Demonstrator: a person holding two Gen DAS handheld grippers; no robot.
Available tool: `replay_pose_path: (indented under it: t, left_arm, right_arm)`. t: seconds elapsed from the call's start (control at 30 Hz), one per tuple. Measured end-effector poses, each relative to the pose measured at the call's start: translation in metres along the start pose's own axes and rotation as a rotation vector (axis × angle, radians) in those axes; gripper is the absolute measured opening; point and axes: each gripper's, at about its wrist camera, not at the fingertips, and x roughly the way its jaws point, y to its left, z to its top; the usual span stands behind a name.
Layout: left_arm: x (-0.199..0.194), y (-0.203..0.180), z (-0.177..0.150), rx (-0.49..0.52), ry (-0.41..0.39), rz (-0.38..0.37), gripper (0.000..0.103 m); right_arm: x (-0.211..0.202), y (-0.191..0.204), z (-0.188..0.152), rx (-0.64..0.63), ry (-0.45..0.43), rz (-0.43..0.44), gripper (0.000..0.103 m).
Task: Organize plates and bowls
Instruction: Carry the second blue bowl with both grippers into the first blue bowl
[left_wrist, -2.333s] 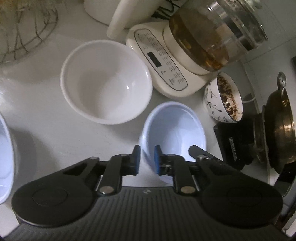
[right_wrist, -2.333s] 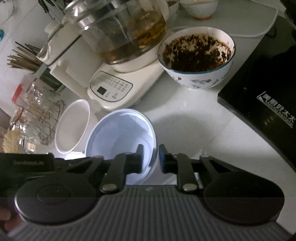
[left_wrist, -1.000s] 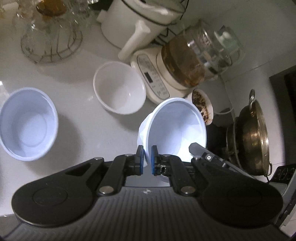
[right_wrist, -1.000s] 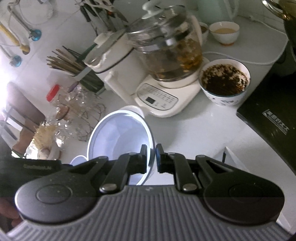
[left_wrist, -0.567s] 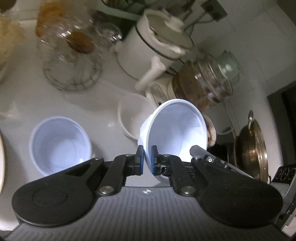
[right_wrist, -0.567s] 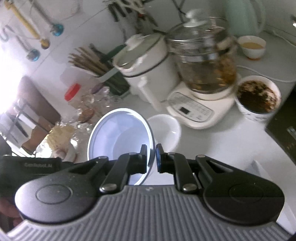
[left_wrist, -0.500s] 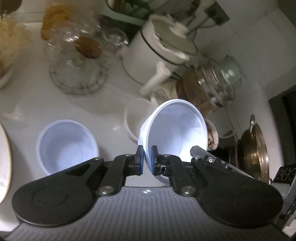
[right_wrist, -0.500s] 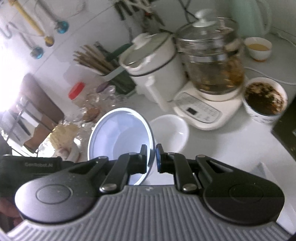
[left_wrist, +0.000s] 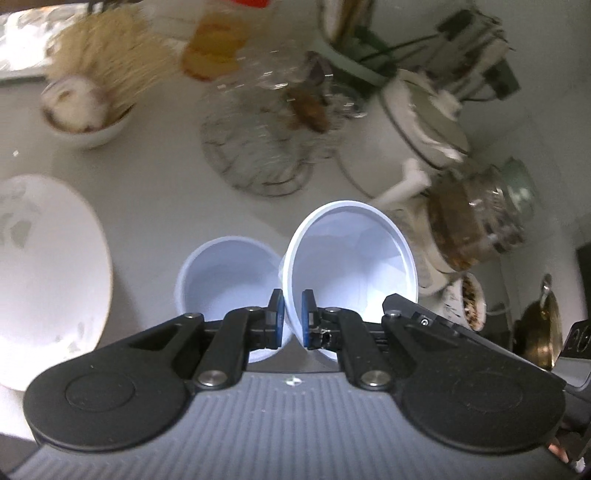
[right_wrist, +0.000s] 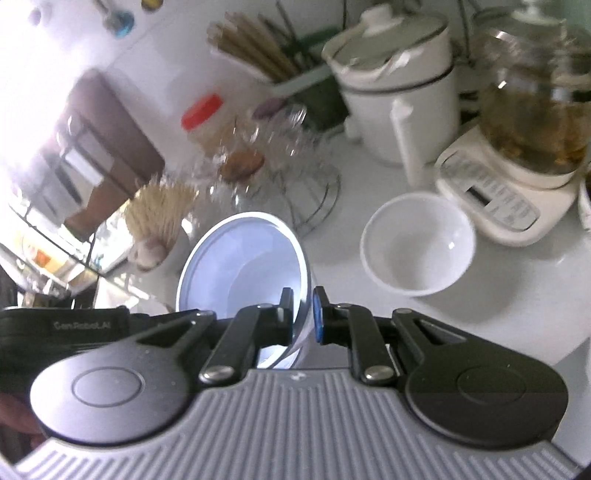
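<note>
held bowl (left_wrist: 351, 258): pale blue, off the counter (left_wrist: 155, 206), gripped at its rim from two sides by both grippers.
change since earlier: 2.3 s ago it sat on the counter beside the kettle base; it has been lifted and carried left, and a second blue bowl (left_wrist: 225, 273) now lies just beneath it on its left.
which way it points: tilted, mouth turned toward both cameras, base pointing away and down; its rim overlaps the second blue bowl's rim in the left wrist view.
left gripper (left_wrist: 293, 321): fingers (left_wrist: 276, 317) pinching the held bowl's near rim, one inside, one outside.
right gripper (right_wrist: 303, 314): fingers (right_wrist: 318, 317) pinching the opposite rim wall likewise.
surroundings: white bowl (right_wrist: 417, 243) well to the right near the kettle base (right_wrist: 506, 206); large white plate (left_wrist: 48, 284) to the left.
</note>
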Motion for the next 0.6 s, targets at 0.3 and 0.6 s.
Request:
replay_pose_path:
  t: [0.3,0.6]
  left_arm:
    - [0.018,0.035,-0.003,-0.083,0.016,0.061,0.01]
    - [0.019,0.055,-0.007,-0.141,0.03,0.046,0.018]
  right_arm:
    - [0.042,0.005,-0.008,-0.007,0.1,0.015,0.015]
    - [0.06,0.013,-0.004,-0.031,0.146,0.02,0.047]
